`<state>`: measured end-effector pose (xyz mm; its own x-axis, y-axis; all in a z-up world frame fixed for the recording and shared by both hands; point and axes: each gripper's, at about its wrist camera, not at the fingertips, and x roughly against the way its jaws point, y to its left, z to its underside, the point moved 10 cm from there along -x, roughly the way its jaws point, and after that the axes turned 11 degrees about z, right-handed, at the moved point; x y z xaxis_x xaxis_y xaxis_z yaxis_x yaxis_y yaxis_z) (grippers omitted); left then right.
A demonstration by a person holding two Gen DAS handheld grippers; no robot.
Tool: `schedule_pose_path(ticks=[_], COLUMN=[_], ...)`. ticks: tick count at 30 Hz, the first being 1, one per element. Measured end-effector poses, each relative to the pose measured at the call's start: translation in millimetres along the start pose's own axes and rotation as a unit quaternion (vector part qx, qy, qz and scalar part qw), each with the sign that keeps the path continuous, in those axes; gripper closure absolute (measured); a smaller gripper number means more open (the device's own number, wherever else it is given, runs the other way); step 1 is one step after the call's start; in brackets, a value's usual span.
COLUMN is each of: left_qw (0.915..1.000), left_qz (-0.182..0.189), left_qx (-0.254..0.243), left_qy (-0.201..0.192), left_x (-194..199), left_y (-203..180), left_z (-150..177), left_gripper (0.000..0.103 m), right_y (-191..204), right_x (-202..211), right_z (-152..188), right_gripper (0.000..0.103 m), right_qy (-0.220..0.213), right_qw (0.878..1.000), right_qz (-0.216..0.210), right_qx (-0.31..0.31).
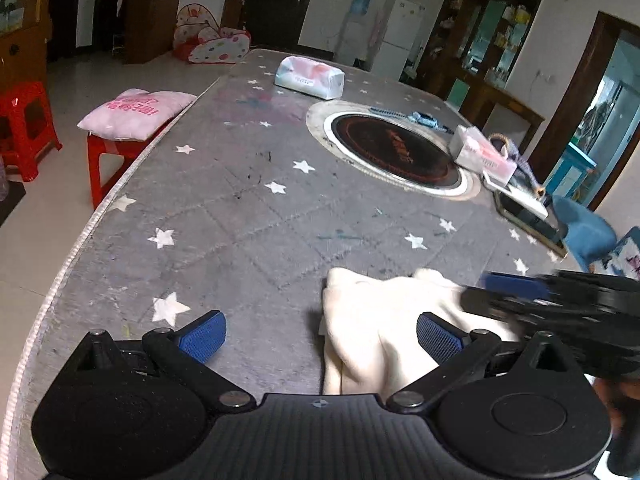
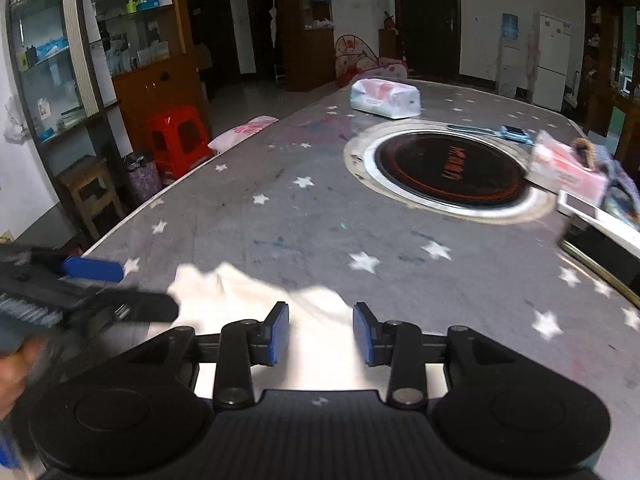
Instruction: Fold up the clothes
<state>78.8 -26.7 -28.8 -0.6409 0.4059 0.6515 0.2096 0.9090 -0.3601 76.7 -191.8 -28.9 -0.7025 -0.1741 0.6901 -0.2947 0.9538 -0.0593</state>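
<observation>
A cream garment [image 1: 376, 320] lies crumpled on the grey star-patterned table [image 1: 224, 216] near its front edge. My left gripper [image 1: 320, 336] is open wide just above the table; its right pad overlaps the garment's edge and nothing is held between the fingers. In the right wrist view the same garment [image 2: 260, 292] spreads under my right gripper [image 2: 322, 332], whose blue pads stand apart over the cloth. Each gripper shows blurred in the other's view: the right gripper [image 1: 476, 292] over the garment's right side, the left gripper [image 2: 140, 288] at its left end.
A round black hob [image 1: 394, 148] is set into the table's middle. Beyond it lie a tissue pack [image 1: 310, 77], a second pack [image 1: 482, 154], a blue watch [image 1: 426, 119] and a flat dark device [image 1: 528, 216]. Left of the table stand red stools [image 1: 24, 128], one bearing a pink cushion [image 1: 136, 112].
</observation>
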Motion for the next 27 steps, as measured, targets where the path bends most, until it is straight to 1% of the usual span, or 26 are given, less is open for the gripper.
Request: schedule_pose_path(ticks=[2,5,9,15,17,19,24,27], left_qw=[0.9998,0.9992,0.9978,0.9965,0.9961,0.9955,0.9944,0.9946], left_qz=[-0.016,-0.034,-0.06,-0.077,-0.082,-0.088,-0.098,-0.093], left_qx=[-0.004,-0.008,-0.014,-0.017,-0.019,-0.022,-0.039,-0.046], left_qy=[0.008,0.018,0.026,0.027,0.028,0.026,0.01,0.01], left_x=[-6,-11,-14,-13,-13,-10,15,25], left_y=[0,0,3,4,4,3,-5,-10], left_z=[3,7,12,16,17,18,25,37], left_gripper=[0.0,0.0,0.0,0.0,0.0,0.0,0.0,0.0], right_y=[-10,-26,-43,-61,-65,-68,-67,-63], right_x=[15,38,61,74,76,79,93,96], right_z=[10,24,53,87,91,92,85,82], right_gripper=[0.062,0.061,0.06,0.059,0.055,0.055,0.055,0.055], right_qy=[0.002,0.006,0.01,0.008,0.008,0.009,-0.019,-0.031], right_qw=[1.0,1.0,1.0,1.0,0.999,0.999,0.999,0.999], right_qz=[0.0,0.001,0.003,0.023,0.033,0.037,0.036,0.037], right_qx=[0.001,0.002,-0.006,-0.004,-0.005,-0.012,-0.019,-0.017])
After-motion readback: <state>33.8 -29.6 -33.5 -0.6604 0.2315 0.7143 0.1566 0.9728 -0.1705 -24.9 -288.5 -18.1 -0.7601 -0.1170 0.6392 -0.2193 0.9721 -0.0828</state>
